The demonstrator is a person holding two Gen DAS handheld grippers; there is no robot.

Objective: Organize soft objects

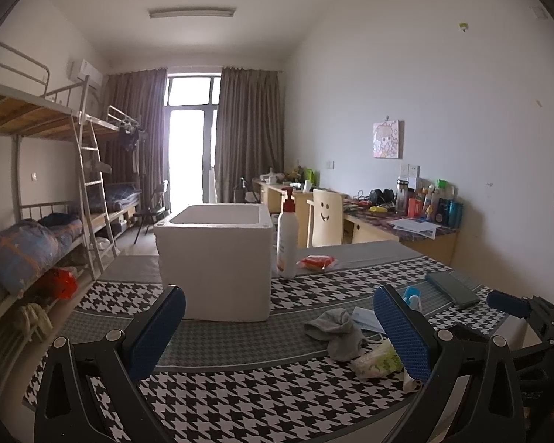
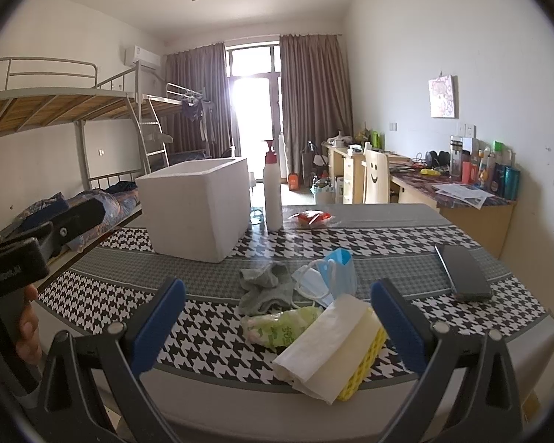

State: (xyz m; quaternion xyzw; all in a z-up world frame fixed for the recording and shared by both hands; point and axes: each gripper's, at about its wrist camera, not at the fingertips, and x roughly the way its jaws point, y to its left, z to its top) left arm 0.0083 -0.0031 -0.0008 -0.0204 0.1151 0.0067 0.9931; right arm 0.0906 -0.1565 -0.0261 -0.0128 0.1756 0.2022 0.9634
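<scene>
A white foam box (image 1: 218,258) stands open on the houndstooth table (image 1: 240,406); it also shows in the right wrist view (image 2: 195,206). Soft things lie in a heap: a grey sock (image 2: 266,288) (image 1: 339,332), a blue face mask (image 2: 314,280) (image 1: 365,319), a green tissue pack (image 2: 280,326) (image 1: 378,360), a white cloth on a yellow sponge (image 2: 332,354). My right gripper (image 2: 277,325) is open, its fingers either side of the heap. My left gripper (image 1: 277,332) is open and empty, left of the heap, in front of the box.
A white pump bottle (image 2: 272,188) and a red packet (image 2: 312,218) stand behind the heap by the box. A black phone (image 2: 463,273) lies at the right. A small blue-and-white bag (image 2: 341,269) stands behind the mask. Bunk beds left, desks right.
</scene>
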